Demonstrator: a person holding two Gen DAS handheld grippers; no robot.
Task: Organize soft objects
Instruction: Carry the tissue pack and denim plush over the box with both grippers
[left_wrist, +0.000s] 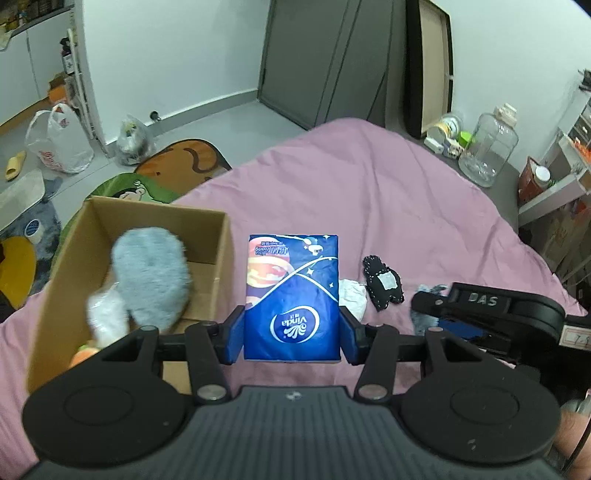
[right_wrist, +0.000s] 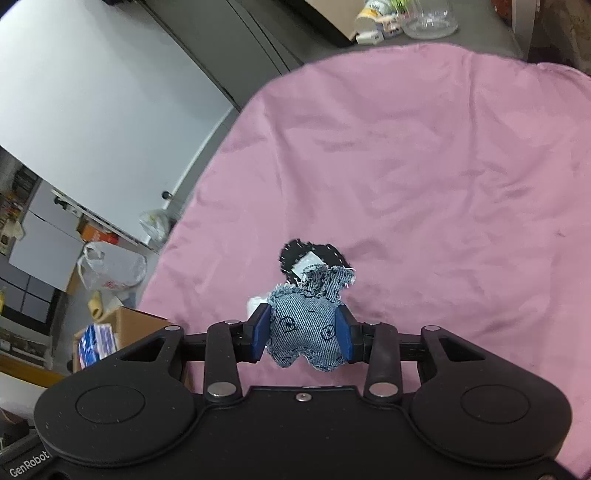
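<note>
My left gripper is shut on a blue Vinda tissue pack, held above the pink bedspread. To its left stands an open cardboard box with a grey fluffy toy inside. My right gripper is shut on a small denim stuffed toy, lifted off the bedspread. A black felt toy with white stitching lies on the bed, seen just beyond the denim toy as the black felt toy. A white crumpled piece lies beside it.
The cardboard box shows at the bed's left edge in the right wrist view. Plastic bags, floor mats and a slipper lie on the floor to the left. A large clear jar and shelves stand at the right.
</note>
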